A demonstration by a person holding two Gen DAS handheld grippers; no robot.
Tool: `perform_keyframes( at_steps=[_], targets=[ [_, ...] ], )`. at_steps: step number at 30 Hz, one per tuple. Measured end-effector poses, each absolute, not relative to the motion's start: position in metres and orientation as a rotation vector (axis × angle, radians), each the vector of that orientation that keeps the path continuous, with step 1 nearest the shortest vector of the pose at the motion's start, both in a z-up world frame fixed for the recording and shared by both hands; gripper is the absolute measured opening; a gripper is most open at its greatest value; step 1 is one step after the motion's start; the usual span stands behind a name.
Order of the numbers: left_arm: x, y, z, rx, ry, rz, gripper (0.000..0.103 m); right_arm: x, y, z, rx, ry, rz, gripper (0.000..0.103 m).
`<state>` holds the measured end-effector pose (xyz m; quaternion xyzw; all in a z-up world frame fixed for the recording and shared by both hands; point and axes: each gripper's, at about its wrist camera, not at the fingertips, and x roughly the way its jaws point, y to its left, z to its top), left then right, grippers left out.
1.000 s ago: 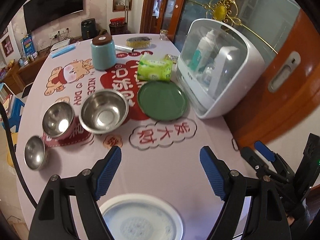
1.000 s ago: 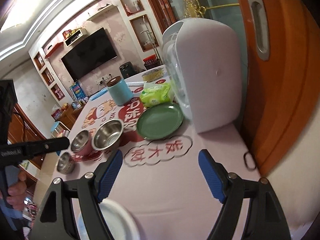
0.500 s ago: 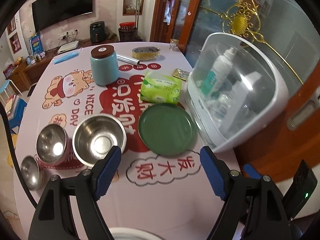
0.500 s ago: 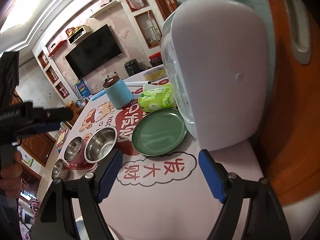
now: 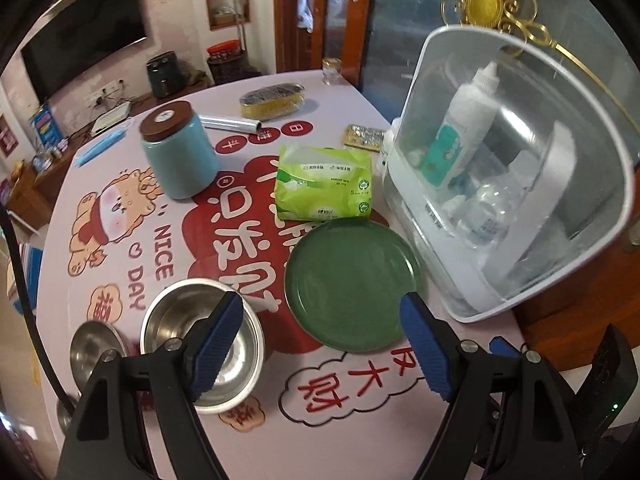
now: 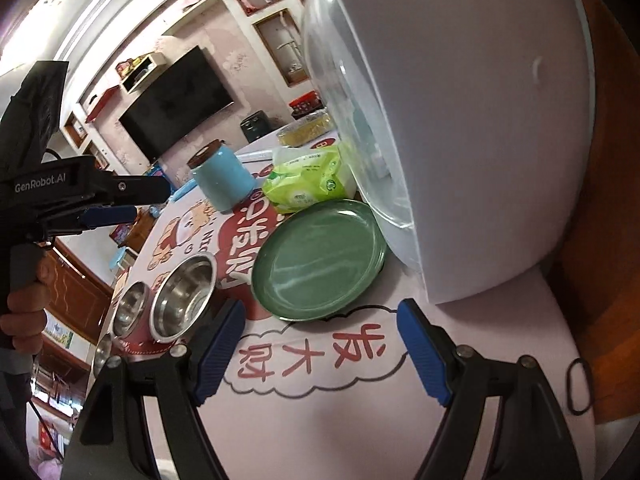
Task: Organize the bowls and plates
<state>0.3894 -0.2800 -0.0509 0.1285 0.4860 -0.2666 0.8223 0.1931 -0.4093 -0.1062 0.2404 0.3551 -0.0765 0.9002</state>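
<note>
A green plate [image 5: 352, 284] lies flat on the printed tablecloth beside a white storage case; it also shows in the right wrist view [image 6: 320, 260]. A large steel bowl [image 5: 204, 344] stands left of it, also seen in the right wrist view [image 6: 184, 296], with a smaller steel bowl [image 5: 94, 350] further left [image 6: 130, 310]. My left gripper [image 5: 320, 344] is open and empty, above the plate's near edge. My right gripper [image 6: 320, 344] is open and empty, just short of the plate. The left gripper [image 6: 120, 200] shows at the left of the right wrist view.
A white domed case [image 5: 504, 200] with bottles stands right of the plate. A green tissue pack [image 5: 324, 184] and a blue jar [image 5: 178, 156] stand behind. A black hair tie [image 6: 578, 386] lies at the right. The table's edge runs along the left.
Both grippers have moved forward over the table toward the green plate. The white plate at the near edge has dropped out of both views.
</note>
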Motion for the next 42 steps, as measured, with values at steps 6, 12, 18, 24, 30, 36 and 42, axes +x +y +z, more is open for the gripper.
perform_keyframes(
  at_steps=[6,12,18,24,30,36,42],
  targets=[
    [0.410,-0.292,-0.074,0.312,1.061,-0.571,0.080,0.207,-0.410,-0.125,0.516,0.734,-0.152,0.079],
    [0.425,-0.301,-0.096,0.345,1.073,-0.598,0.077,0.214,-0.414,-0.141,0.543,0.747,-0.125,0.078],
    [0.441,-0.303,-0.126,0.355,1.113,-0.612,0.070,0.223,-0.408,-0.156,0.533,0.757,-0.102,0.078],
    [0.457,-0.303,-0.161,0.343,1.155,-0.584,0.059,0.227,-0.405,-0.169,0.521,0.762,-0.100,0.073],
    [0.466,-0.305,-0.184,0.350,1.200,-0.590,0.045,0.233,-0.410,-0.177,0.517,0.776,-0.101,0.060],
    [0.472,-0.306,-0.196,0.330,1.216,-0.577,0.039,0.240,-0.409,-0.182,0.499,0.782,-0.086,0.051],
    [0.480,-0.304,-0.209,0.316,1.248,-0.549,0.031,0.245,-0.410,-0.187,0.476,0.802,-0.073,0.046]
  ],
)
